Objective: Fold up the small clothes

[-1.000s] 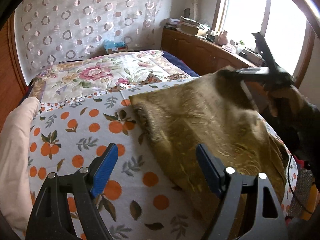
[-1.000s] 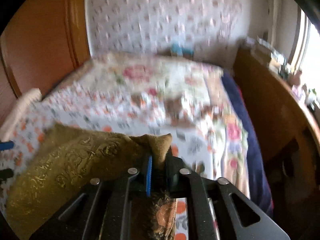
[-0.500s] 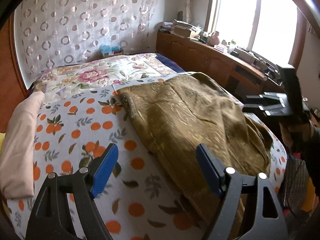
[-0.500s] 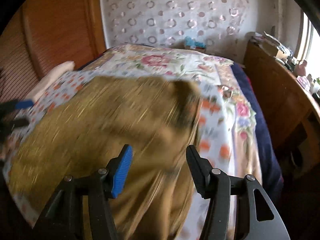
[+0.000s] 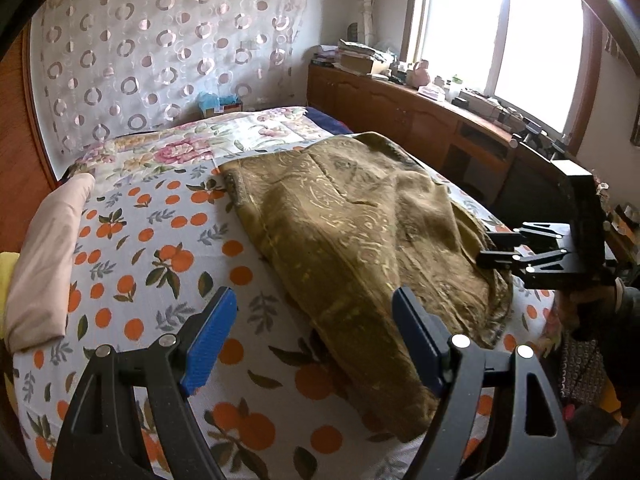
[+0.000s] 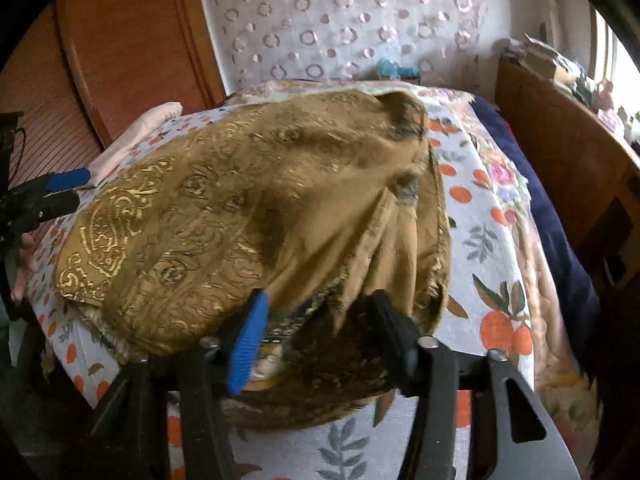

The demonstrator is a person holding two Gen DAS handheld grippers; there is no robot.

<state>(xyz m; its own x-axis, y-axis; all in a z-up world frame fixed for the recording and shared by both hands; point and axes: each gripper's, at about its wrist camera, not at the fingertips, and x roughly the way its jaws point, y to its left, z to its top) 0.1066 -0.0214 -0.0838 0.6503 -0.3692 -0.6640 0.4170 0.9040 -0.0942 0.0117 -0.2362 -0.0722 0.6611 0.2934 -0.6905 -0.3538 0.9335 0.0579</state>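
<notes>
An olive-gold patterned garment lies loosely folded over on the orange-print bedsheet; it also fills the right wrist view. My left gripper is open and empty, above the sheet near the garment's front edge. My right gripper is open, its jaws on either side of the garment's rumpled near edge without holding it. It shows from the side in the left wrist view, at the garment's right edge. The left gripper shows at the far left of the right wrist view.
A folded pink cloth lies along the bed's left side. A floral quilt covers the far bed. A wooden cabinet with clutter runs under the window on the right. A wooden headboard stands at the left.
My right gripper let go of the garment corner it carried across; the garment now lies folded over on the bed. My right gripper dropped low to the garment's near edge.
</notes>
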